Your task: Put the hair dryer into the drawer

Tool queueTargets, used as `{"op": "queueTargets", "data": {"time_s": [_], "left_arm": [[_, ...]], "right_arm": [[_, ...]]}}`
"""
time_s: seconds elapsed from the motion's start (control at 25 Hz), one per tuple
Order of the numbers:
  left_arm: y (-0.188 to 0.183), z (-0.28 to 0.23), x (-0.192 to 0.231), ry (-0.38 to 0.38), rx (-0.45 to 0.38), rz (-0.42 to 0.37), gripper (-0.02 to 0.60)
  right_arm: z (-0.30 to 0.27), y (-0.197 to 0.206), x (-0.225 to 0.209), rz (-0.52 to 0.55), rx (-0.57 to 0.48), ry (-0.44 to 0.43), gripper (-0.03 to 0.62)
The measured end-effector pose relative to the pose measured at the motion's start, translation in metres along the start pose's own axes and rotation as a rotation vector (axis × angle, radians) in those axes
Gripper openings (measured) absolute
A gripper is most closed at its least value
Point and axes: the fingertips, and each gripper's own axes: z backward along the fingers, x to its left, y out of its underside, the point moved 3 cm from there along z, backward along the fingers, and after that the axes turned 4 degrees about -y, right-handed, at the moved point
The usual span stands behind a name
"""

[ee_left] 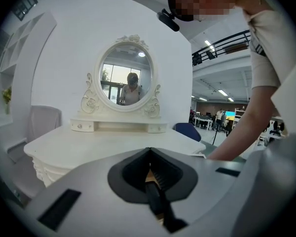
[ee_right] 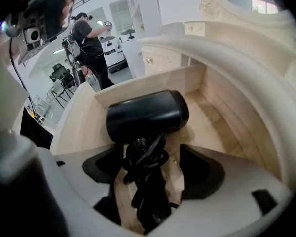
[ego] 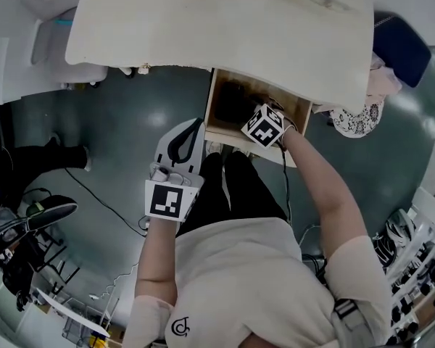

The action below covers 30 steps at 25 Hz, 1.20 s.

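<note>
Right tongs (ee_right: 150,174) spread wide, nothing pinched: dryer (ee_right: 145,115) lies in the drawer (ee_right: 227,112), its cord-wrapped handle loose between my jaws, barrel just ahead. Hard, smooth, top-heavy, I'd say; the handle's the place to grab. Left tongs (ee_left: 150,177) closed, empty.

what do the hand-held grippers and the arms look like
The left hand-held gripper and right hand-held gripper have pale grey shells with black recessed jaw linings. Each carries a white cube printed with black square markers. The person wears a cream short-sleeved T-shirt with a small dark logo.
</note>
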Motion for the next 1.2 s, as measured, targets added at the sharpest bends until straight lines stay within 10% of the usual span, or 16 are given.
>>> {"op": "queueTargets", "data": {"time_s": [0.24, 0.52, 1.2], "left_arm": [[-0.021, 0.001, 0.001, 0.044, -0.029, -0.017, 0.014], [-0.06, 0.004, 0.002, 0.056, -0.085, -0.083, 0.012], [-0.172, 0.013, -0.023, 0.171, -0.205, -0.251, 0.014]], "right_arm": [[0.056, -0.03, 0.006, -0.054, -0.147, 0.074, 0.328], [0.172, -0.08, 0.012, -0.273, -0.512, 0.212, 0.008], [0.408, -0.126, 0.049, -0.128, -1.109, 0.644, 0.006]]}}
